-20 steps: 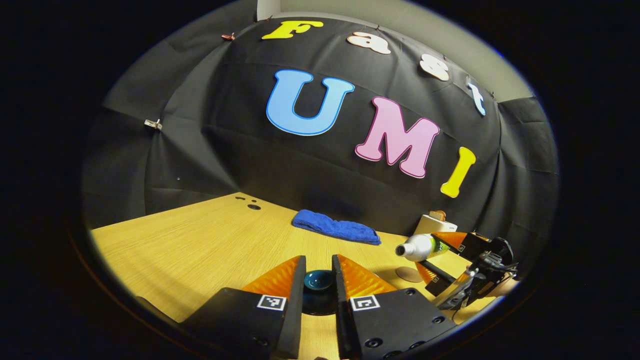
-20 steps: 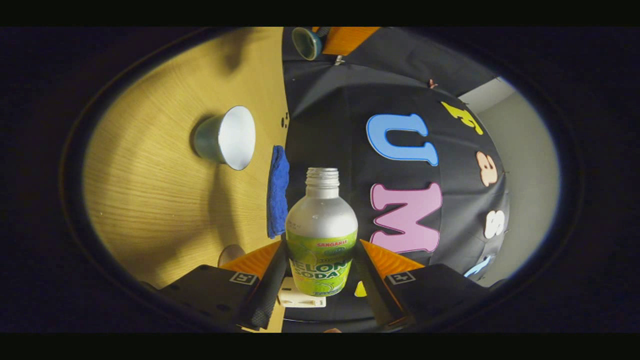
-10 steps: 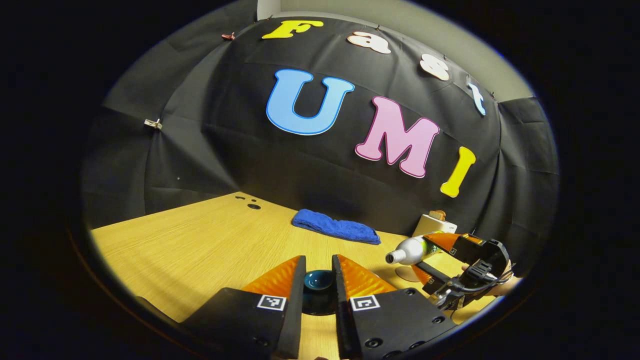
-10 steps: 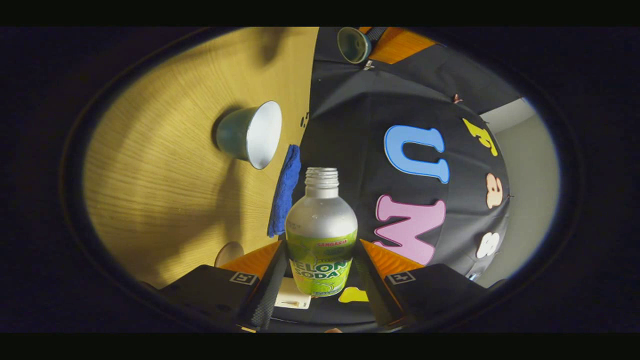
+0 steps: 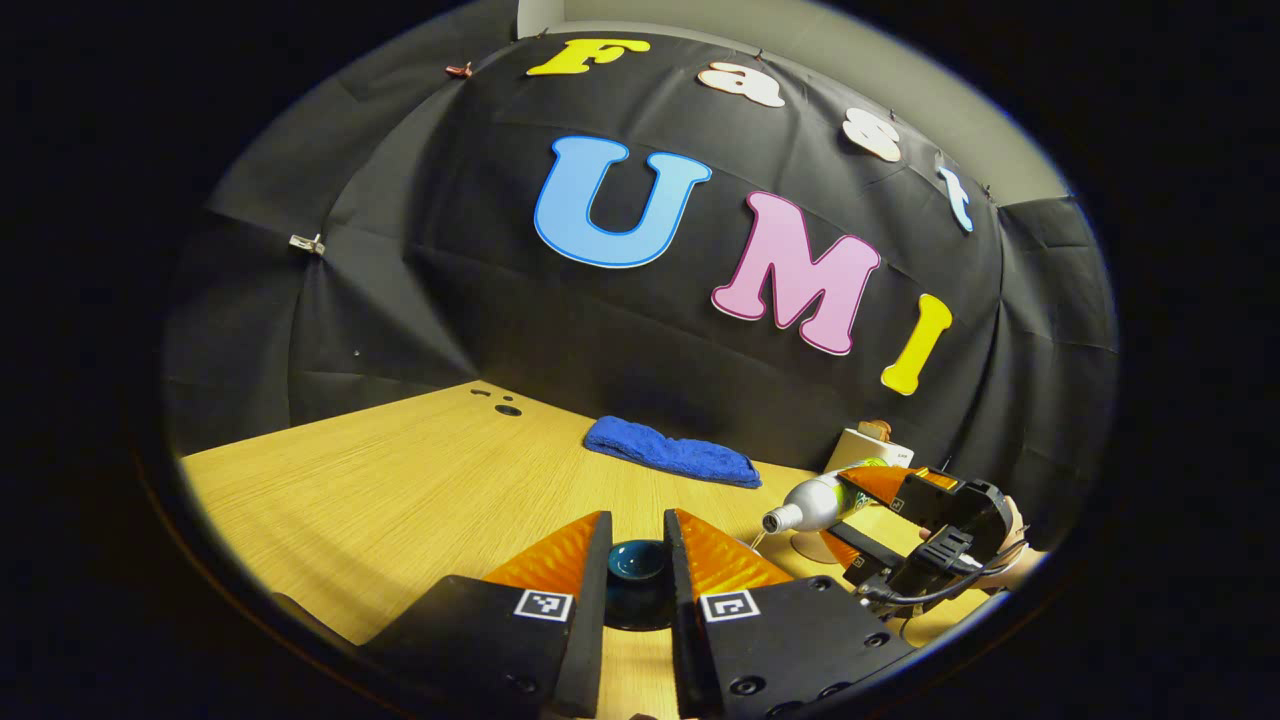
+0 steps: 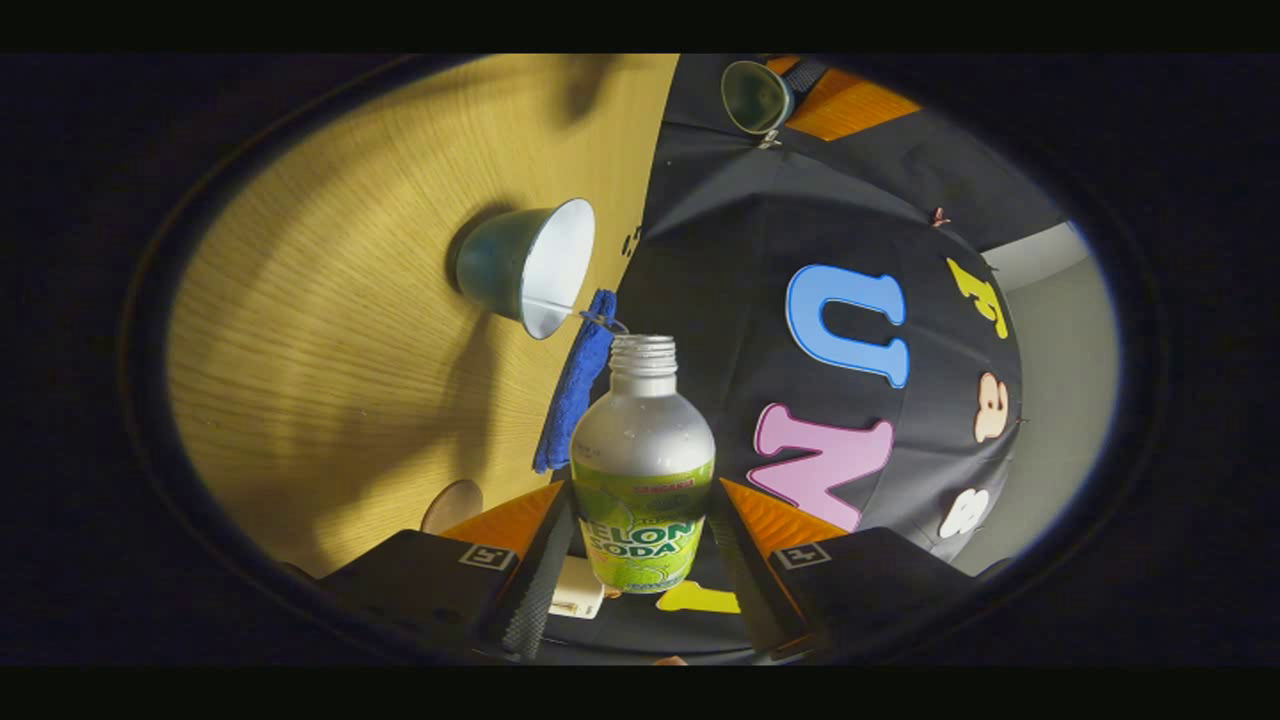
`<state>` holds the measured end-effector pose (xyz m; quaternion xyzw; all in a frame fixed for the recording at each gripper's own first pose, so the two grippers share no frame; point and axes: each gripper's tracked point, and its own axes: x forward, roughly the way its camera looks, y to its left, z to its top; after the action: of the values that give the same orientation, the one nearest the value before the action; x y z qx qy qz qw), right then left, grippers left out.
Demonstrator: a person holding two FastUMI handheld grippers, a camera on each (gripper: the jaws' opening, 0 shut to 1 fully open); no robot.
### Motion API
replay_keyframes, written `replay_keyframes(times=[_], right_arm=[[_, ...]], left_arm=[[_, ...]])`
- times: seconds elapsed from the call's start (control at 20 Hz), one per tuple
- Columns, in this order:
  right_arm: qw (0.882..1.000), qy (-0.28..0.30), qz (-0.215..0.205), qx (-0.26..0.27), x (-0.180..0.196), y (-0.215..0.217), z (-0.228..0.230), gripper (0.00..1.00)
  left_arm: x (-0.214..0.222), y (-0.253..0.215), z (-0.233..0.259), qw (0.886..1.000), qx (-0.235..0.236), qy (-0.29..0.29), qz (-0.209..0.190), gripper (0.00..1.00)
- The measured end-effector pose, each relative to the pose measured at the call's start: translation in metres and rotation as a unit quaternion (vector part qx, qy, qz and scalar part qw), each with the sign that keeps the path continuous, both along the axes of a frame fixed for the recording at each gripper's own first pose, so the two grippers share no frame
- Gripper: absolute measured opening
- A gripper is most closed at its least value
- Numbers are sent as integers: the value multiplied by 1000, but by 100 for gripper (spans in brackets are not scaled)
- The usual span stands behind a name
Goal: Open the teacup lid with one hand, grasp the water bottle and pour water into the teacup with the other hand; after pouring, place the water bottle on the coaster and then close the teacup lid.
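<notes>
Right now the water bottle point(image 6: 643, 455) sits clamped between the two fingers of the right gripper point(image 6: 640, 540), tipped over so its open neck points toward the teacup point(image 6: 525, 265). In the right gripper view a thin stream of water runs from the neck at about 11 o'clock into the cup's white interior; how full the cup is cannot be told. In the left gripper view the same bottle point(image 5: 815, 500) shows at 4 o'clock, lying nearly level in the right gripper point(image 5: 880, 515), its mouth angled slightly down.

The left gripper point(image 5: 637, 560) is closed on the teacup lid point(image 5: 637, 562), a dark teal piece pinched between both orange-backed fingers and held above the table. That lid point(image 6: 755, 97) also appears at 1 o'clock in the right gripper view, well apart from the cup.

A round coaster point(image 6: 452, 505) lies bare on the table point(image 5: 400, 480), a pale wood-grain surface, near the right gripper's finger at 8 o'clock. A folded blue cloth point(image 5: 672, 455) rests near the table's far edge against the black wall. A small white box point(image 5: 862, 447) stands at the back beside the bottle. Small dark holes point(image 5: 505, 408) mark the table's far corner.
</notes>
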<state>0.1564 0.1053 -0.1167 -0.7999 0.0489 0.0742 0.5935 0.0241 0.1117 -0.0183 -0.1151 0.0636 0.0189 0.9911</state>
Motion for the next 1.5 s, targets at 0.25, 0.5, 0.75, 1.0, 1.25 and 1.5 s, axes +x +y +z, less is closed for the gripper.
replay_keyframes(times=[0.25, 0.5, 0.75, 1.0, 1.25, 1.5], right_arm=[[1000, -1, 4, -15, 2, 1, 0, 78], [999, -7, 13, -41, 3, 2, 3, 82], [998, -9, 14, -62, 8, -2, 5, 75], [996, -22, 27, -86, 7, 2, 9, 75], [994, -29, 40, -101, 7, 5, 14, 75], [990, -42, 54, -119, 9, 13, 24, 78]], left_arm=[[0, 0, -1, 1000, 2, 2, 1, 35], [-1, 0, -1, 1000, 1, 3, 1, 32], [0, 1, -2, 1000, 2, 3, 3, 35], [0, 1, -3, 1000, 2, 6, 2, 33], [0, 0, -2, 1000, 0, 5, 1, 35], [0, 1, -2, 1000, -2, 5, 2, 36]])
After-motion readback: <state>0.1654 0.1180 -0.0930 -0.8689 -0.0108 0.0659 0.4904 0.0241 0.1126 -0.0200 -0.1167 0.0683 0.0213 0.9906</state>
